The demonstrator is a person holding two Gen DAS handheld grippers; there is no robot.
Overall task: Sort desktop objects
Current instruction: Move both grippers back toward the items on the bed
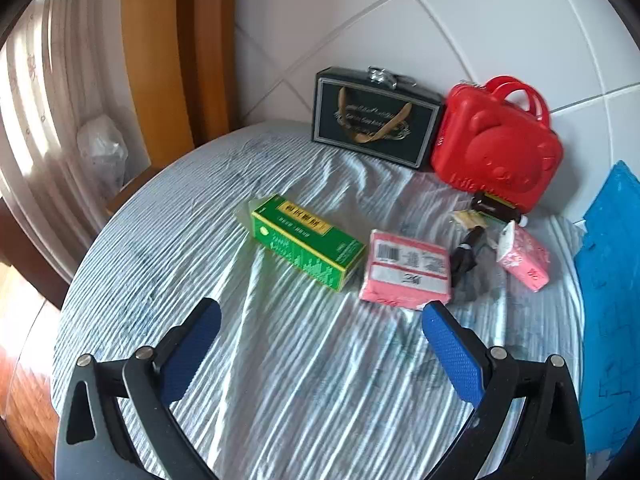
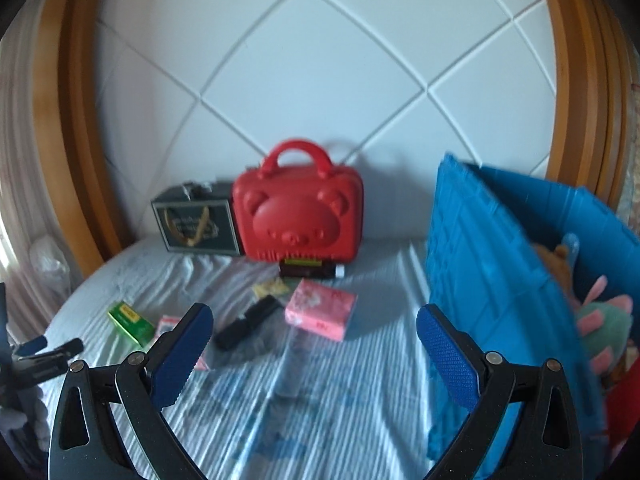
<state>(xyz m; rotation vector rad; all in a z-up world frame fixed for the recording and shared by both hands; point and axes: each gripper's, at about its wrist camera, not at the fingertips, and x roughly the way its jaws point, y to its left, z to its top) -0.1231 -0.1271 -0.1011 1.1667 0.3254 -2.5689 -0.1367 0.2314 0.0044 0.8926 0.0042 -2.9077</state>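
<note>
Both grippers, left gripper [image 1: 321,320] and right gripper [image 2: 315,325], hang spread wide and empty over a wrinkled striped cloth [image 1: 280,380]. At centre frame lie a glossy green carton [image 1: 306,242] and a soft pink packet [image 1: 406,272]. A ribbed blue plastic crate [image 2: 492,280] stands at right.

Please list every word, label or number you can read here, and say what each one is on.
None can be quoted with confidence.
Green box: yellow label with red characters, blurred.
Pink packet: barcode and print, too small.
Pink tissue pack: red mark, unclear.
Black gift box: gold script, blurred.
Red bear case: raised lettering, illegible.
</note>
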